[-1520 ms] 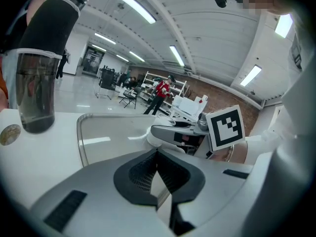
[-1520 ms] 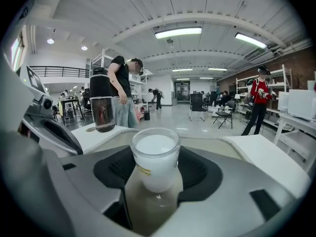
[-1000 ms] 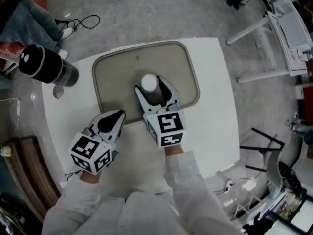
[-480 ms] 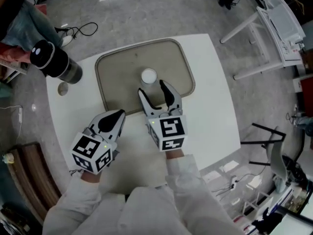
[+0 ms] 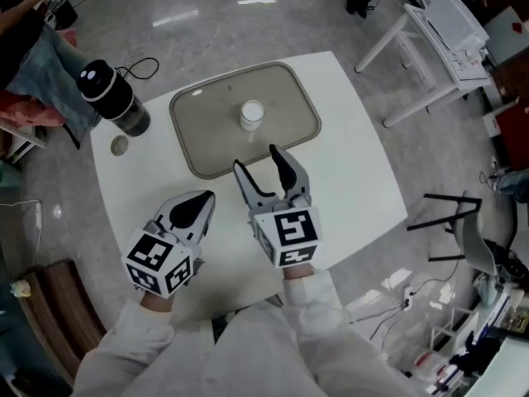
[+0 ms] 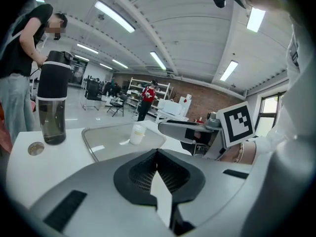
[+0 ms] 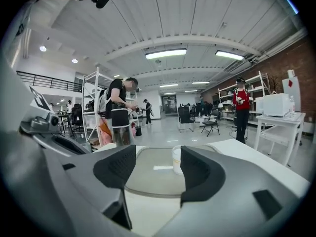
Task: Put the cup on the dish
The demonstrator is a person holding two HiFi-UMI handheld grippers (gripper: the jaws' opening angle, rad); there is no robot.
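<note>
The cup (image 5: 252, 114) stands in the middle of the dish (image 5: 207, 143), apart from the right gripper (image 5: 259, 165), which is at the dish's near edge with its jaws wide and empty. The left gripper (image 5: 201, 200) is closed on nothing.

The cup (image 5: 252, 114), upper middle, is white; the dish (image 5: 202, 151) is dull beige-grey; the bench (image 5: 355, 180) is white. The bottle (image 5: 114, 99), upper left, is black-capped with a smoky grey body. The left claw (image 5: 201, 198) and right claw (image 5: 257, 159) are pale grey with black pads (image 5: 281, 168); their cubes (image 5: 157, 263) bear black-and-white square markers. The floor (image 5: 248, 31) is mottled grey.
</note>
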